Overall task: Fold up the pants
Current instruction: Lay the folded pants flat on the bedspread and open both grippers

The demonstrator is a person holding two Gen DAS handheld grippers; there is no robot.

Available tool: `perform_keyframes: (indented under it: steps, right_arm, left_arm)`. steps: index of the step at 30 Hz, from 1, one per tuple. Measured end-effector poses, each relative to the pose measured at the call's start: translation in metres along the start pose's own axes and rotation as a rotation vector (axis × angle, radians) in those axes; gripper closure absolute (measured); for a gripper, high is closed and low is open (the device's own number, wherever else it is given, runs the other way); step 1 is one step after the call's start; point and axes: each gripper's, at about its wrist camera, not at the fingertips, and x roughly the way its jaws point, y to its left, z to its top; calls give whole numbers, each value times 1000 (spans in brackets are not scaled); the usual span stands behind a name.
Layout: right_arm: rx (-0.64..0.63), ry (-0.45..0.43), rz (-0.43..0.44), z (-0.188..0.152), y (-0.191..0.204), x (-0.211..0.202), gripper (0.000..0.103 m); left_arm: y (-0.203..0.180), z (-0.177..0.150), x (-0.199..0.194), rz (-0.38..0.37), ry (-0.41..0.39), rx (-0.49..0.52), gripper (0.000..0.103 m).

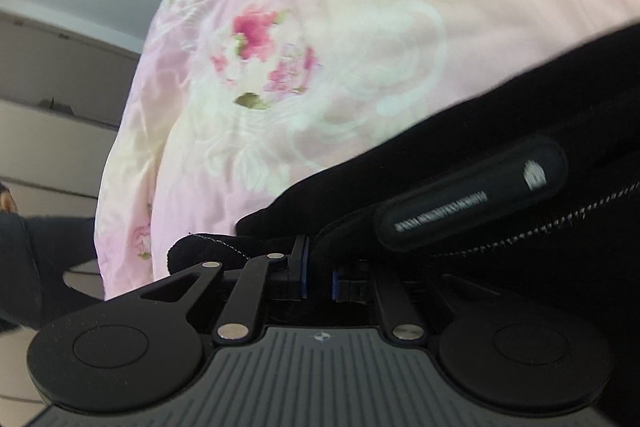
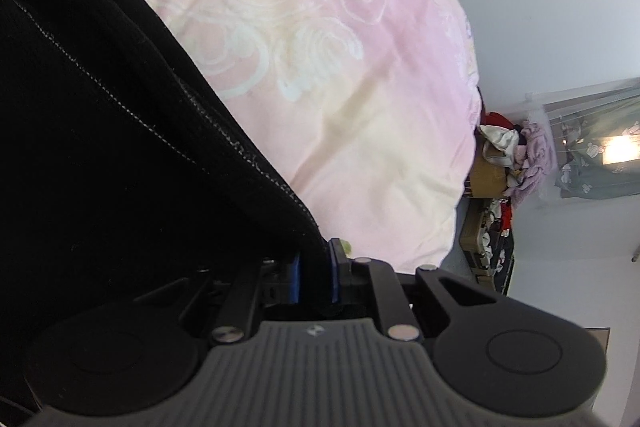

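Observation:
The black pants [image 1: 500, 115] lie on a pink floral bedspread [image 1: 320, 47]. They carry white stitching and a black label patch [image 1: 472, 195] with white print. My left gripper [image 1: 318, 273] is shut on a black edge of the pants, with cloth bunched over its left finger. In the right wrist view the pants [image 2: 100, 127] fill the left half over the same bedspread [image 2: 340, 87]. My right gripper [image 2: 314, 277] is shut on a stitched edge of the pants, cloth pinched between the blue pads.
The bed's left edge drops off beside pale cabinets [image 1: 48, 87] and a tiled floor [image 1: 84, 271]. In the right wrist view a pile of clothes [image 2: 516, 151] and a cardboard box [image 2: 486, 183] stand beyond the bed's right edge, near a white wall [image 2: 560, 7].

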Motion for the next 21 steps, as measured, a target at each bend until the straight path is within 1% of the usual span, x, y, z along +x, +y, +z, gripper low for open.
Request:
perform_keyframes:
  steps: [3,5,6,8,10,11,12,13,15,16,17,18,19,20,21]
  right_arm:
    - [56,-52,-20,-12,-15,-29,97]
    - [111,-92,-39,-16,-26,-43,97]
    - [141,-109,-46,-16,-31,-47,97]
    - [173,-105,-53,-8,-33,-44,97]
    - [175,-90,-62,2,-28,-29,97]
    - [178,-81,-65,7,-25,-21,96]
    - [175,-63,-64,10,-19,-11,96]
    - [159,-37,-56,13,-13,-1,94]
    - [116,-35,-55,14,-5,9,90]
    - [84,-42,-58,14,-3,8,86]
    - [77,-47,-62,13,-4,5,84]
    - [82,-54,-56,11,-7,-1,76]
    - [91,-61,-52,12,-10,-7,58]
    - [111,-76,-58,12,-15,-15,46]
    - [137,-101,-57,12,-20,-25,33]
  left_arm:
    - [30,-12,-22,-66,-32,-94,92]
    - [45,-15,-29,-92,-27,-143,91]
    - [47,-13,-29,-94,-25,-153,91]
    - [39,-6,-23,-65,-13,-143,92]
    - [26,2,-13,-48,-6,-145,91]
    - [18,6,-5,-40,1,-152,88]
    - [11,9,2,-30,22,-146,82]
    - [1,11,10,-22,41,-117,82]
    - [-10,7,11,16,8,-53,78]
    - [-11,4,9,21,-5,-38,76]
    - [-8,1,5,7,-14,-41,70]
    - [-2,-2,0,-19,-22,-52,61]
    - [5,-4,-5,-42,-33,-67,58]
    - [13,-6,-12,-60,-47,-89,50]
    - [20,-8,-20,-82,-62,-119,33]
